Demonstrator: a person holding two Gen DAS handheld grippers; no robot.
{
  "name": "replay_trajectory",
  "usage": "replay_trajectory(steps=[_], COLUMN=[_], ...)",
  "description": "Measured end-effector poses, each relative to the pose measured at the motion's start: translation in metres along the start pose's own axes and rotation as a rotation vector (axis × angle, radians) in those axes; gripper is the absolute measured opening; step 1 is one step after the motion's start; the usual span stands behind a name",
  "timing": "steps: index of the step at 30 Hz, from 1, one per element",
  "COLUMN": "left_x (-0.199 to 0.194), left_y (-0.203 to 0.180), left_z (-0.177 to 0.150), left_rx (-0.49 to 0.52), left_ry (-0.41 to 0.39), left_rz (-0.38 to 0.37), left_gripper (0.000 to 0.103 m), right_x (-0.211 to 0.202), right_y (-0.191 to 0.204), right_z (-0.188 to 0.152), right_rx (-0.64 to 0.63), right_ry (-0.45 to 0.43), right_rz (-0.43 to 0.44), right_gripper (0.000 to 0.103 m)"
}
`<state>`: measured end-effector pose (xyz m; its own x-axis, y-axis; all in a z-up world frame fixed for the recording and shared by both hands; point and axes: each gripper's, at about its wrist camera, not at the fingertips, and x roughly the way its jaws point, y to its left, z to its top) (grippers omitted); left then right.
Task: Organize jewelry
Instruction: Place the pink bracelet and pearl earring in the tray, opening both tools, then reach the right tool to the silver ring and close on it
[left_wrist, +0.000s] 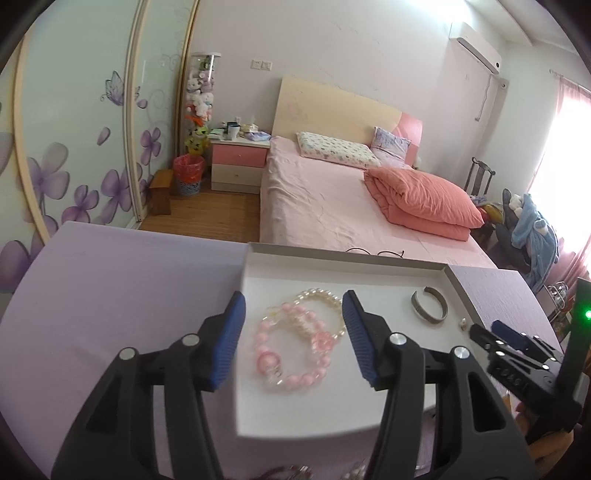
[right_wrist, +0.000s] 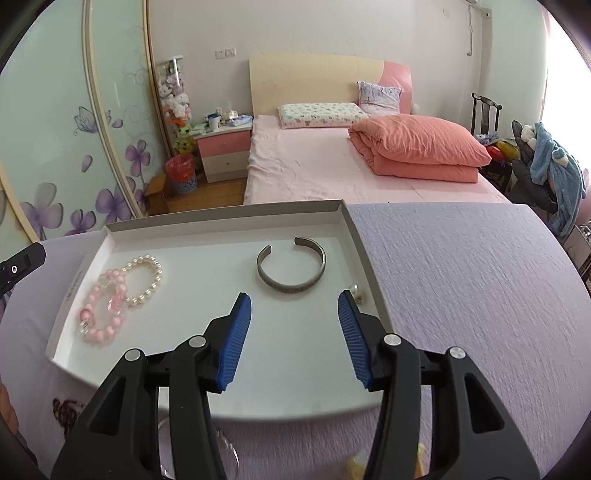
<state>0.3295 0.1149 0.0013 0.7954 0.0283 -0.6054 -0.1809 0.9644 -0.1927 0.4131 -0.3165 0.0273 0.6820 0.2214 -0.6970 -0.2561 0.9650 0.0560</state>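
A shallow white tray (left_wrist: 332, 254) (right_wrist: 221, 218) lies on a lilac cloth. In it a pink bead bracelet (left_wrist: 260, 341) (right_wrist: 99, 334) overlaps a pearl bracelet (left_wrist: 321, 295) (right_wrist: 159, 273). A silver cuff bangle (left_wrist: 428, 315) (right_wrist: 291, 288) rests further right, and a small pearl piece (left_wrist: 461, 324) (right_wrist: 354, 290) sits by the right wall. My left gripper (left_wrist: 293, 295) hovers open above the two bead bracelets, nothing pressed between its blue pads. My right gripper (right_wrist: 294, 295) (left_wrist: 487, 332) hangs open just short of the cuff, holding nothing.
More jewelry lies on the cloth (right_wrist: 461, 295) at the near edge: a dark red piece (right_wrist: 64, 410), a clear ring (right_wrist: 229, 450) and something pale yellow (right_wrist: 354, 465). Beyond the table stands a pink bed (right_wrist: 314, 173). A chair with clothes (right_wrist: 546, 166) is at the right.
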Motion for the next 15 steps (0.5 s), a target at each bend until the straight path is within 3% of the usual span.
replay_trajectory(steps=[10, 15], left_x=[-0.066, -0.09], left_y=[0.024, 0.034], left_z=[-0.039, -0.071], left_rx=[-0.004, 0.004], left_ry=[-0.052, -0.04], left_rz=[0.033, 0.034], left_gripper=[0.072, 0.073], right_x=[-0.054, -0.072], right_y=[0.0, 0.009], right_z=[-0.038, -0.069], right_rx=[-0.051, -0.096], right_ry=[-0.045, -0.039], right_rz=[0.081, 0.111], right_gripper=[0.051, 0.051])
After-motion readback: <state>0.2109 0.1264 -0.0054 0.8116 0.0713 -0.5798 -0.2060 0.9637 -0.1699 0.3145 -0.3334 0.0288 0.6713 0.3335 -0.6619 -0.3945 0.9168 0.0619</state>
